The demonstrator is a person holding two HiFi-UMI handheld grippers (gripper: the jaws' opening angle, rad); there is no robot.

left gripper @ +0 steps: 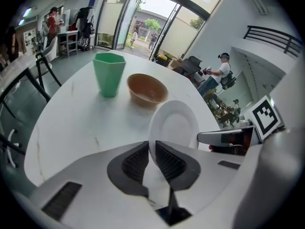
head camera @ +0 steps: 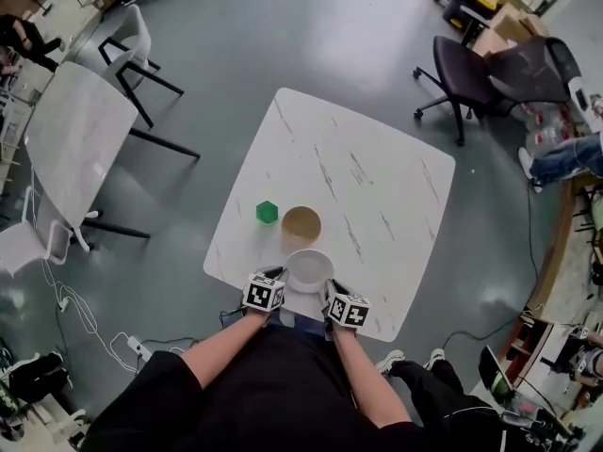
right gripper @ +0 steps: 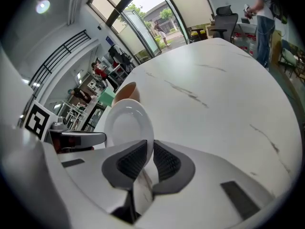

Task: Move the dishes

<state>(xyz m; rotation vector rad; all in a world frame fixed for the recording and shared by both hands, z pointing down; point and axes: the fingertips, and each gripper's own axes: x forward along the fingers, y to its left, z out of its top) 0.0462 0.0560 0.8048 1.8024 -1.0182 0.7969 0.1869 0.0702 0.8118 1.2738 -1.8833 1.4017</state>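
A white plate (head camera: 309,269) sits at the near edge of the white marble table (head camera: 377,186). My left gripper (head camera: 272,282) is shut on the plate's left rim, and my right gripper (head camera: 332,293) is shut on its right rim. In the left gripper view the plate (left gripper: 175,126) stands between the dark pads (left gripper: 135,162), with the right gripper (left gripper: 233,136) opposite. The right gripper view shows the plate (right gripper: 128,125) clamped the same way. Just beyond it are a tan bowl (head camera: 301,222) and a green cup (head camera: 267,212).
A second marble table (head camera: 75,130) and a white chair (head camera: 132,40) stand to the left. A dark office chair (head camera: 471,69) is at the far right. Cables and a power strip (head camera: 137,348) lie on the floor at left. People stand in the background.
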